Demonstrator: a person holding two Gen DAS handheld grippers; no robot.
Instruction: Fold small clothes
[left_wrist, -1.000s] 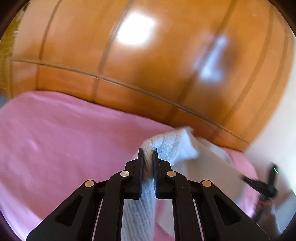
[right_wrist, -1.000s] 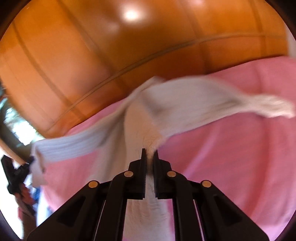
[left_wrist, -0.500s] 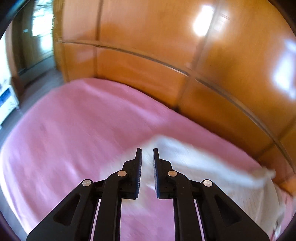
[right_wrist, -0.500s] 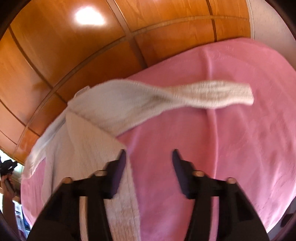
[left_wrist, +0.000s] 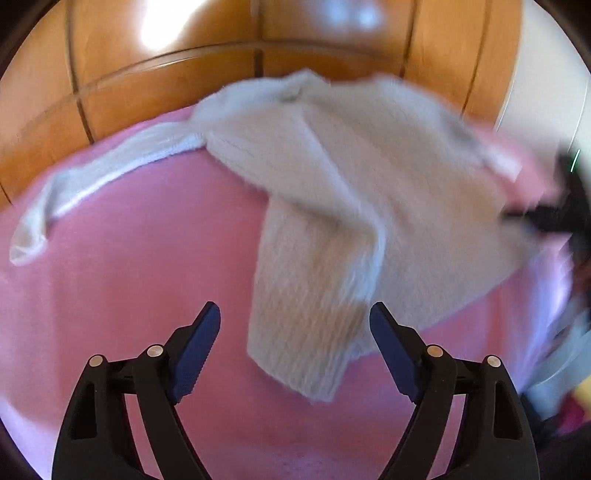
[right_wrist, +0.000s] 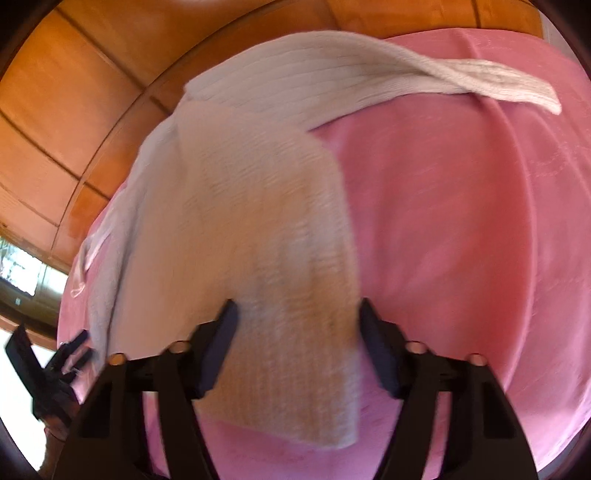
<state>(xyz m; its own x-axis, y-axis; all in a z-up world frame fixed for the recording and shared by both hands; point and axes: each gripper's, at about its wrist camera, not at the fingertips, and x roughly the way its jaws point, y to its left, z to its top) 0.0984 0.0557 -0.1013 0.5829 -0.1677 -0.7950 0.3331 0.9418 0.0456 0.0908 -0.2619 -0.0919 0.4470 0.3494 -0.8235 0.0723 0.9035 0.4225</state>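
Observation:
A white knitted sweater (left_wrist: 369, 177) lies spread on the pink bed sheet (left_wrist: 129, 277), one sleeve (left_wrist: 110, 173) stretched out to the left. My left gripper (left_wrist: 291, 310) hangs above the sweater's near hem with its jaws opening; the pads touch nothing. In the right wrist view the sweater (right_wrist: 251, 192) runs up from under my right gripper (right_wrist: 297, 306), its other sleeve (right_wrist: 498, 81) trailing to the right. The right jaws straddle the hem and are closing, with the knit between them but not pinched. The picture is blurred.
Glossy wooden panels (left_wrist: 166, 81) rise behind the bed, also in the right wrist view (right_wrist: 74, 92). A window (right_wrist: 18, 269) shows at the far left. The other gripper appears as a dark blur at the right edge (left_wrist: 546, 218) and at the lower left (right_wrist: 44, 369).
Both grippers were shut on the raised sweater a second ago. They have let go and opened, and both have come down. The sweater now lies on the sheet.

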